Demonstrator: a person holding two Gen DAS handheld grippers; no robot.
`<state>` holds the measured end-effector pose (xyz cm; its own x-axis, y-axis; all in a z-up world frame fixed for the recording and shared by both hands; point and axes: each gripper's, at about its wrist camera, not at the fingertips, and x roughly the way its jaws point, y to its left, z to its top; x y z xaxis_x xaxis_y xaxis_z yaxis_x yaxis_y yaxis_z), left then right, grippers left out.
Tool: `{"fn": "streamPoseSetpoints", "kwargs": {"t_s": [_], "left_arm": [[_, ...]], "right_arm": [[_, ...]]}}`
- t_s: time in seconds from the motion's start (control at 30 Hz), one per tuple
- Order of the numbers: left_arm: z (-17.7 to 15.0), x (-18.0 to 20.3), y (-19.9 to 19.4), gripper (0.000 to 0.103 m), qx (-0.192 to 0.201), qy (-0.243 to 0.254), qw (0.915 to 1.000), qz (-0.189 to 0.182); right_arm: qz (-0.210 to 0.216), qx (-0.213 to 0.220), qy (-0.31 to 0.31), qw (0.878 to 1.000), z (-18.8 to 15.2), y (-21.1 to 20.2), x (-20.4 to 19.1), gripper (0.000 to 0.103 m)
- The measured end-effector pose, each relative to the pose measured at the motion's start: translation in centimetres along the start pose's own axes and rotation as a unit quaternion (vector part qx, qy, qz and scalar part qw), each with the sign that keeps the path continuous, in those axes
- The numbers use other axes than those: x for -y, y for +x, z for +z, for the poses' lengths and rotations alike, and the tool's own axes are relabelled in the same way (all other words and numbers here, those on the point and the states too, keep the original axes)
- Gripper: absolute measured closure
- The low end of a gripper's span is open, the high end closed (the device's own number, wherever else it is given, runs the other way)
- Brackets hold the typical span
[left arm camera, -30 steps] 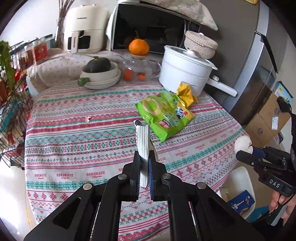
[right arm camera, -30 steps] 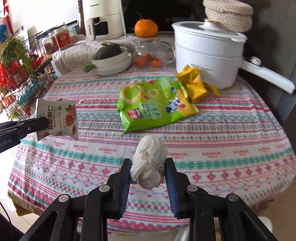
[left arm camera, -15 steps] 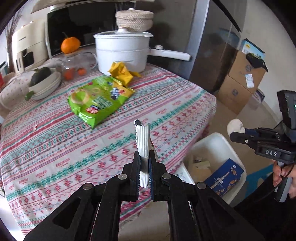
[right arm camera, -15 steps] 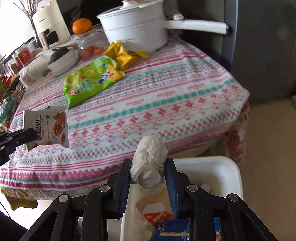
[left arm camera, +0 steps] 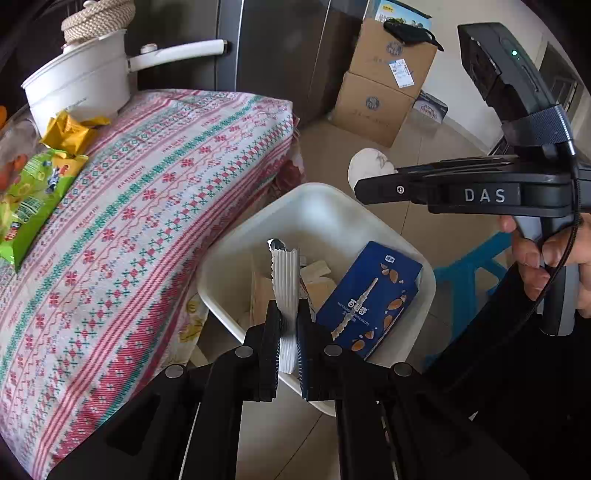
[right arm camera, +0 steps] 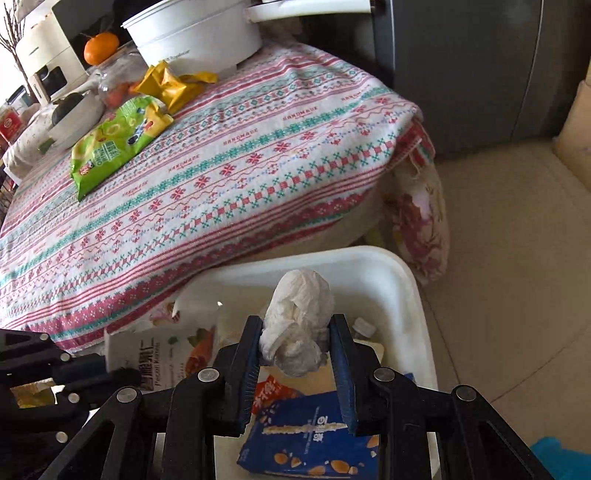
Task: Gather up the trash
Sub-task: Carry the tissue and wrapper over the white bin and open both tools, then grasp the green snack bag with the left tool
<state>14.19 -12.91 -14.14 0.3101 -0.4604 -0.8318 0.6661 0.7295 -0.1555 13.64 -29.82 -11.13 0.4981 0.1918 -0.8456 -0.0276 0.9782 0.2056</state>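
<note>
My left gripper (left arm camera: 287, 321) is shut on a white snack packet (left arm camera: 284, 277), seen edge-on, and hangs over the white trash bin (left arm camera: 317, 201) on the floor beside the table. My right gripper (right arm camera: 297, 332) is shut on a crumpled white tissue (right arm camera: 301, 302), also above the bin (right arm camera: 373, 258). In the right wrist view the left gripper (right arm camera: 114, 373) holds the packet (right arm camera: 166, 354) at the bin's left edge. A blue carton (left arm camera: 369, 295) and paper scraps lie inside the bin. A green chip bag (right arm camera: 114, 142) and a yellow wrapper (right arm camera: 171, 86) rest on the table.
The table's patterned cloth (right arm camera: 229, 162) overhangs the bin's left side. A white pot (right arm camera: 192, 33), bowls and an orange sit at the back of the table. Cardboard boxes (left arm camera: 380, 85) stand against the dark fridge. A hand (left arm camera: 546, 258) grips the right gripper's handle.
Both grippers have swung from over the table to the right and down, and now hang above the bin. Each still holds the same piece of trash.
</note>
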Motion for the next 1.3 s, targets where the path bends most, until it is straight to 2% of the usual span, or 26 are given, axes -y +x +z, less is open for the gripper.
{"fn": "streamPoseSetpoints", "kwargs": {"t_s": [0.17,0.23,0.27,0.3,0.6,0.8,0.83,0.87,0.97,1.07,1.3], "left_arm": [[0.0,0.2,1.6,0.087,-0.02,0.005,0.9998,-0.006],[-0.1,0.3,1.9,0.081,-0.032,0.007,0.9994,0.005],[-0.2,0.3,1.9,0.072,-0.036,0.01,0.9992,0.012],[-0.3,0.2,1.8,0.064,-0.035,0.011,0.9991,0.018],[-0.6,-2.8,-1.6,0.042,-0.011,-0.022,0.9973,0.069],[-1.0,-5.8,-3.4,0.038,0.002,-0.067,0.9939,0.088],[-1.1,-6.2,-3.7,0.038,0.004,-0.074,0.9932,0.09],[-1.2,-6.5,-3.9,0.037,0.005,-0.08,0.9926,0.092],[-1.4,-7.3,-4.4,0.035,0.01,-0.093,0.991,0.095],[-1.6,-7.8,-4.9,0.034,0.014,-0.101,0.9902,0.095],[-1.6,-8.5,-5.3,0.033,0.015,-0.112,0.9885,0.101]], "right_arm": [[-0.001,-0.005,0.008,1.0,-0.3,0.1,0.9,0.07],[-0.001,-0.008,0.01,1.0,-0.4,0.2,1.1,0.07],[-0.001,-0.01,0.011,1.0,-0.5,0.3,1.2,0.07],[-0.002,-0.011,0.012,1.0,-0.5,0.3,1.3,0.07],[-0.009,-0.044,0.007,0.999,-0.7,2.1,1.0,0.069],[-0.007,-0.067,0.011,0.998,-0.6,3.4,0.5,0.066],[-0.006,-0.069,0.014,0.998,-0.5,3.5,0.4,0.063],[-0.004,-0.07,0.018,0.997,-0.4,3.5,0.3,0.055],[-0.001,-0.067,0.024,0.997,-0.2,3.4,0.0,0.039],[-0.003,-0.063,0.023,0.998,0.0,3.3,-0.4,0.035],[-0.006,-0.066,0.022,0.998,0.2,3.6,-0.9,0.031]]}}
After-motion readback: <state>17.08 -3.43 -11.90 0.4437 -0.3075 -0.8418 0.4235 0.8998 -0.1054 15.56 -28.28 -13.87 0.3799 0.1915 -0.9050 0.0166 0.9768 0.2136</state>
